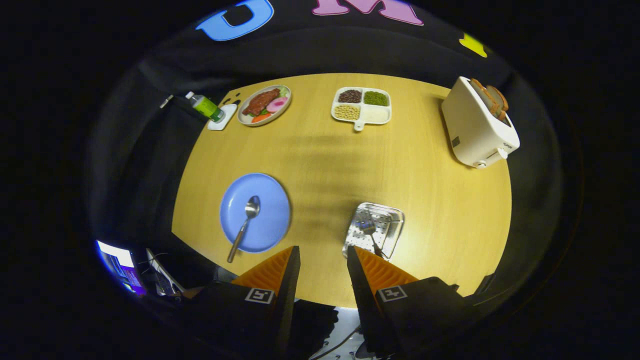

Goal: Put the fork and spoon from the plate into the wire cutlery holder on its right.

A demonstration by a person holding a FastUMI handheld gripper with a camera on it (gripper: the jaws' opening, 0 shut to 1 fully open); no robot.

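One spoon on one plate, seemingly one fork in the holder; gripper fingers apart, empty.

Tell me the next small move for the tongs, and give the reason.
Probably swing the tongs left and down toward the spoon. It lies alone on the blue plate, handle over the near rim, while the fork already sits in the wire cutlery holder. The tongs hang open above the table, holding nothing, so the spoon looks like the remaining item.

The gripper view looks steeply down from high above the table, over its tongs.
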